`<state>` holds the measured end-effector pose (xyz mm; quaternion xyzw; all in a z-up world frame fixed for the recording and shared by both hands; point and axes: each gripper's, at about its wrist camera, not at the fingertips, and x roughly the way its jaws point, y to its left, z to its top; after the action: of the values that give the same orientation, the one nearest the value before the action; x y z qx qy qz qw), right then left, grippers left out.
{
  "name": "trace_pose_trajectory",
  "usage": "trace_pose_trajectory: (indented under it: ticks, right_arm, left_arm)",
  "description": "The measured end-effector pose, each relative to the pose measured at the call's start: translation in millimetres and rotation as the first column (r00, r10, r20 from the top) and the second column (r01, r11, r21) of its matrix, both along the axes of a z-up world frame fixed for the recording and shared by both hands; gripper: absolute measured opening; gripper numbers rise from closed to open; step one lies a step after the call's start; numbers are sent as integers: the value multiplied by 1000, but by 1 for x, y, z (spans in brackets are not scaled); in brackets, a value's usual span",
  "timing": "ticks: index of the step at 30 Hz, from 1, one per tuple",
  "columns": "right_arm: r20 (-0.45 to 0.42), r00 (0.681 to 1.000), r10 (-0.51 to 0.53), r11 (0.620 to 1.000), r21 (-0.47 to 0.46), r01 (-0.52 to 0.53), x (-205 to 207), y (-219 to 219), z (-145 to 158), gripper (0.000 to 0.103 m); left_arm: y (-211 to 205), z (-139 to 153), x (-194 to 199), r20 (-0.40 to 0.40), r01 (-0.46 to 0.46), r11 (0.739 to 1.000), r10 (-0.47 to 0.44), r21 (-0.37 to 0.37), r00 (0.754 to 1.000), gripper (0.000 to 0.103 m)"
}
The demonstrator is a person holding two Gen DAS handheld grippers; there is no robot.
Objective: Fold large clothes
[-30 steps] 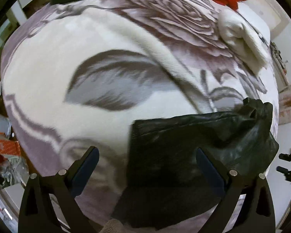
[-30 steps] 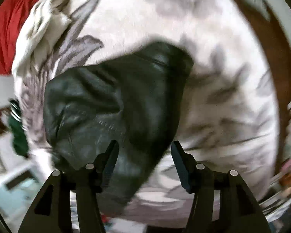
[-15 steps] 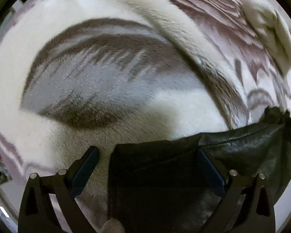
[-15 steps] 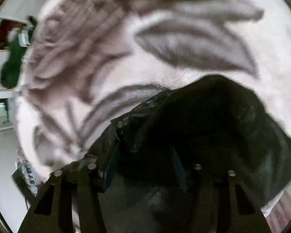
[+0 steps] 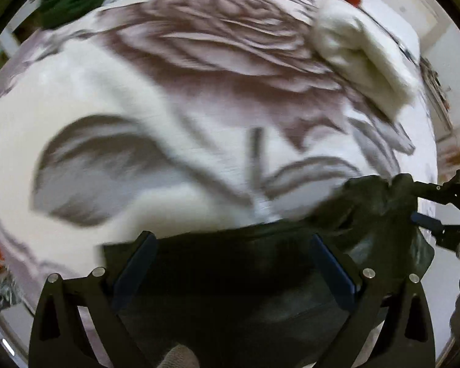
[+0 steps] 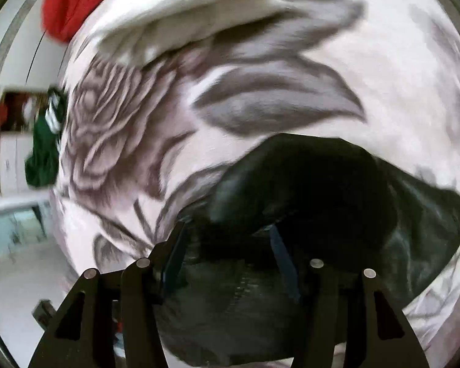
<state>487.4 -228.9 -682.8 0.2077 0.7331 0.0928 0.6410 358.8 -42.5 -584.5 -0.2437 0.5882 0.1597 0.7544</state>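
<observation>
Two tools are seen over a rose-patterned blanket (image 5: 174,98) on which a black leather garment (image 5: 230,282) is spread; the left tool (image 5: 233,257) is held wide open above it, the right tool (image 6: 227,245) half-parted, its grip unclear.

Black leather-look garment (image 5: 260,276) (image 6: 337,190), crumpled, lying on floral blanket (image 5: 138,92)

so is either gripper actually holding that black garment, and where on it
The black garment bunches between the right gripper jaws at a raised fold, but whether they pinch it cannot be told. The left gripper is open above it.
</observation>
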Motion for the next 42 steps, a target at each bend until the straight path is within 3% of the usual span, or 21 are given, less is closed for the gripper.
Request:
trace_pose_trajectory:
  ticks: [3,5,7,11,13,18,20,23,26,32,36,37,39,42]
  right_arm:
    - [-9,1000,-14,999,42,14,-1,-8,-9,59]
    - [-60,998,-23,995,94,28,2,6,-36,59]
    - [-92,990,-108,987,109,118,9,-1,-62,58]
    - [-143,954,-264,947,151,284,19,-29,-97,58]
    - [-128,963,-239,950,173,259,18,-31,-89,58]
    - [-18,978,-208,952,227,207,-20,-66,-28,65]
    - [33,971,-235,956,189,225,-45,-97,-7,69]
    - [77,958,-275,956,123,265,-83,-143,1,79]
    - [32,944,-330,937,131,323,-107,-178,-31,79]
    - [-66,923,-378,836,404,371,-92,-170,-127,81]
    - [-26,926,-377,812,471,344,-73,-149,-133,87]
    - [-7,931,-364,809,493,320,-71,-143,-129,84]
    - [15,944,-329,813,513,275,-68,-130,-121,48]
    - [46,937,-346,807,524,272,-73,-128,-105,33]
  left_arm:
    - [-17,-33,32,-59,22,999,-20,33,998,103]
    - [-9,-58,42,-104,9,1000,-6,30,995,103]
    - [2,-75,42,-139,-26,1000,25,0,990,103]
    - [18,-68,31,-124,-57,998,56,-5,991,103]
    - [16,-48,23,-101,-51,998,53,23,994,103]
    - [-9,9,2,-10,-34,998,34,51,999,103]
    - [-34,8,7,-10,2,1000,-1,31,1000,103]
    - [-67,-20,31,-61,71,997,-68,41,996,103]
    - [-81,-49,41,-120,128,989,-118,79,986,103]
    - [-82,-51,39,-115,151,986,-142,71,983,103]
    - [-83,-54,42,-129,153,986,-144,63,981,103]
    - [-83,-55,44,-133,151,987,-142,61,981,103]
    - [-83,-58,48,-134,144,988,-135,61,982,103]
    - [-83,-61,50,-134,143,989,-135,50,982,103]
